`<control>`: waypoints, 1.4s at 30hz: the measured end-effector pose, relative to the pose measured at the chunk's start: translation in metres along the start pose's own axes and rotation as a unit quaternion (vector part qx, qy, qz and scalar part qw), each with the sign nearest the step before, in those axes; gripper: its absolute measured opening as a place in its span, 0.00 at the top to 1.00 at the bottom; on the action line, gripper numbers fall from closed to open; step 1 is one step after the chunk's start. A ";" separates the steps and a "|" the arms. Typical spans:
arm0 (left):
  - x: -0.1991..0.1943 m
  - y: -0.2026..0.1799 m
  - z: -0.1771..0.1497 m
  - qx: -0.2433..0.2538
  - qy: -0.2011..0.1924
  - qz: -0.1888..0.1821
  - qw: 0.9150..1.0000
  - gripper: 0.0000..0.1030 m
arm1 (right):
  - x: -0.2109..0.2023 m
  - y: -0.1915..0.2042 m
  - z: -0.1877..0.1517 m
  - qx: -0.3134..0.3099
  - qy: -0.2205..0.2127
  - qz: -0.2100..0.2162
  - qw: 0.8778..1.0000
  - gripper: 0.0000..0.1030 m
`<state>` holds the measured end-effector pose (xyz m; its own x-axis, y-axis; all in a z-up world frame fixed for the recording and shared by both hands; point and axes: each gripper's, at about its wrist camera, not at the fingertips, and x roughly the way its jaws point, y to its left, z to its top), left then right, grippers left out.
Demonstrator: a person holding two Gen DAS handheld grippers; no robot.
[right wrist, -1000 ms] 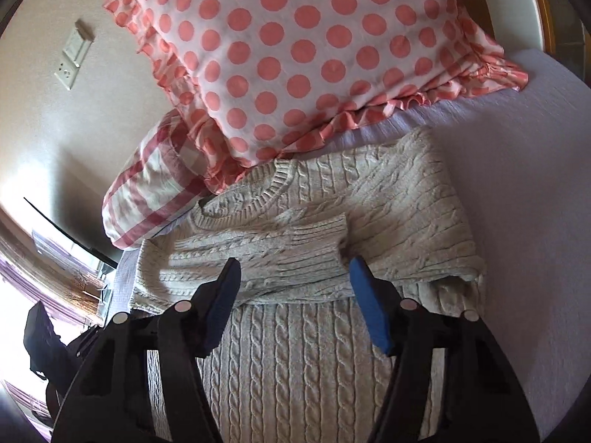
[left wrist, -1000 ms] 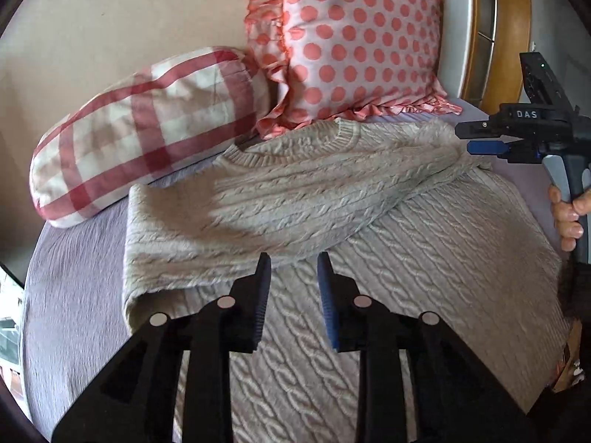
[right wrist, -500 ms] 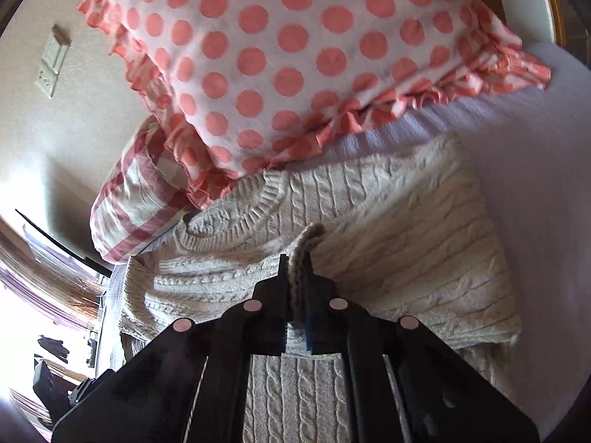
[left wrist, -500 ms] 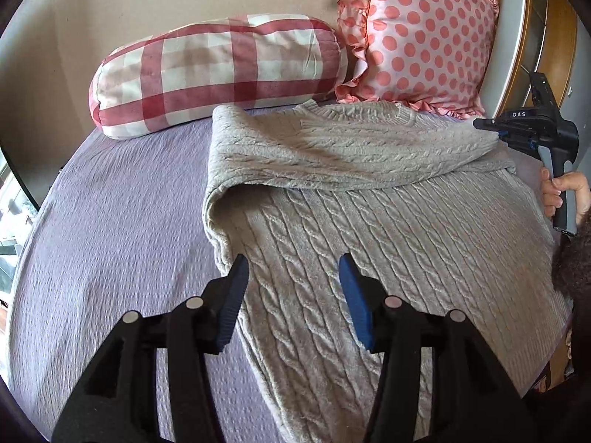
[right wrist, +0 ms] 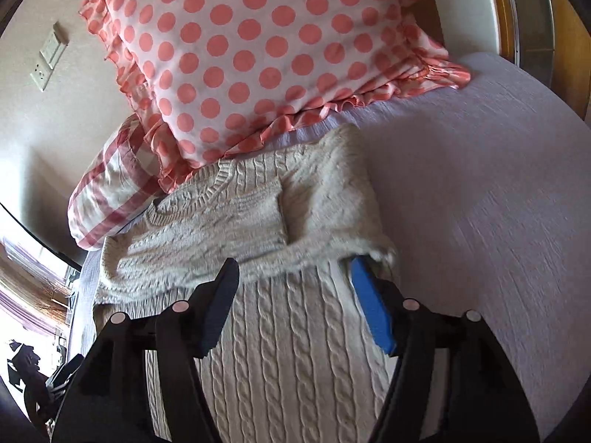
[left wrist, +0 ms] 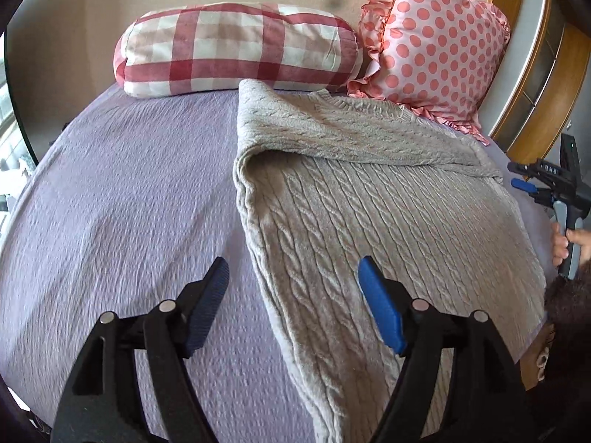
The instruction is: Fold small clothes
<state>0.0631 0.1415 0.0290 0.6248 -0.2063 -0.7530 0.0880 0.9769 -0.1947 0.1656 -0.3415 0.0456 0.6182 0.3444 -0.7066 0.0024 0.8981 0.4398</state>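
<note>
A grey cable-knit sweater (left wrist: pixel 369 203) lies flat on the lilac bedspread (left wrist: pixel 129 203), with both sleeves folded across its chest. It also shows in the right wrist view (right wrist: pixel 280 332). My left gripper (left wrist: pixel 293 295) is open and empty, low over the sweater's left side edge near the hem. My right gripper (right wrist: pixel 293 295) is open and empty above the sweater's body, its blue pad by the folded right sleeve edge. The right gripper also shows in the left wrist view (left wrist: pixel 532 181) at the far right, held by a hand.
A red-and-white checked bolster pillow (left wrist: pixel 236 48) and a pink polka-dot frilled pillow (left wrist: pixel 432 48) lean against the wall at the head of the bed. A wooden frame (left wrist: pixel 535 85) stands at the right. A wall socket (right wrist: pixel 50 55) is on the left wall.
My right gripper shut on the folded sleeve cuff, then opened and let it go on the chest. My left gripper drew back toward the hem and opened wider.
</note>
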 end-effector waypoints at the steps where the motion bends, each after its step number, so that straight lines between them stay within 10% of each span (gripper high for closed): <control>1: -0.002 0.001 -0.007 -0.007 0.003 -0.005 1.000 0.30 | -0.009 -0.005 -0.012 -0.004 0.004 -0.005 1.000 0.45; 9: -0.020 -0.009 -0.060 -0.033 0.008 -0.041 0.999 0.28 | -0.046 -0.036 -0.087 0.001 0.021 -0.012 1.000 0.51; 13: -0.035 -0.019 -0.080 -0.043 0.000 -0.066 0.997 0.30 | -0.056 -0.037 -0.119 -0.004 0.027 0.021 0.999 0.74; 20: -0.045 -0.032 -0.099 -0.063 0.023 -0.088 0.994 0.84 | -0.076 -0.037 -0.160 0.003 0.025 0.085 0.996 0.92; 22: -0.042 -0.030 -0.098 -0.075 0.027 -0.098 0.992 0.87 | -0.082 -0.037 -0.158 0.012 0.008 0.106 0.994 0.92; 32: -0.032 0.010 0.043 -0.113 -0.069 -0.133 0.982 0.89 | -0.087 -0.016 -0.024 0.056 -0.137 0.215 0.965 0.93; 42: 0.128 0.049 0.196 -0.181 -0.012 -0.033 0.983 0.90 | 0.094 -0.034 0.104 0.164 -0.075 0.115 0.977 0.93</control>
<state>0.2996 0.1733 0.0463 0.6455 -0.2624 -0.7173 -0.1504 0.8770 -0.4562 0.3053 -0.3677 0.0215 0.7406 0.4599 -0.4899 0.0861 0.6581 0.7480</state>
